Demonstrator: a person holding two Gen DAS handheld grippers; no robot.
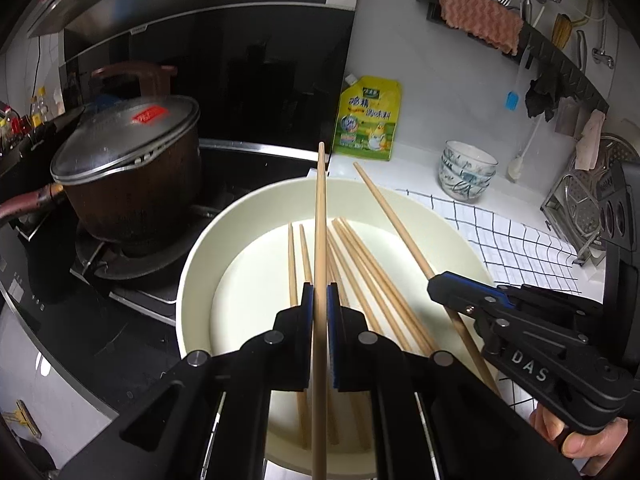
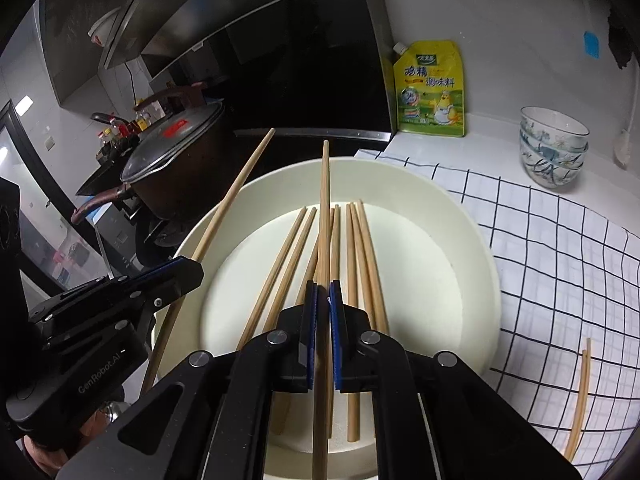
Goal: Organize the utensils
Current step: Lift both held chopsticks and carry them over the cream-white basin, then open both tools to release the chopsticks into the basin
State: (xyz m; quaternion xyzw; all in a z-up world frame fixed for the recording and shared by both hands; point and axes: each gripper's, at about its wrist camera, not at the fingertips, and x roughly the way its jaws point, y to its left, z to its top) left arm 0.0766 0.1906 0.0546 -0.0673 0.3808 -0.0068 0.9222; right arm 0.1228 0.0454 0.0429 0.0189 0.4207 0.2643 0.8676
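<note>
Cream round ceramic bowl [image 1: 192, 264] holding several slim wooden chopsticks [image 1: 360, 272], left hand-held gripper [image 1: 320, 292] and right hand-held gripper [image 2: 323, 292] each clamping one chopstick.

Both views heavy fisheye, corners go black, straight lines bow near edges. Lighting kinda uneven: white bench [image 1: 404, 168] and cream bowl [image 1: 256, 208] bright, stove side murky. Pot lid [image 1: 120, 140] catches soft glare, range hood [image 2: 224, 12] shows streaky reflections. Shadows soft, no hard edges. Centre sharp, gripper bodies up close slightly soft, rim detail smeared.
</note>
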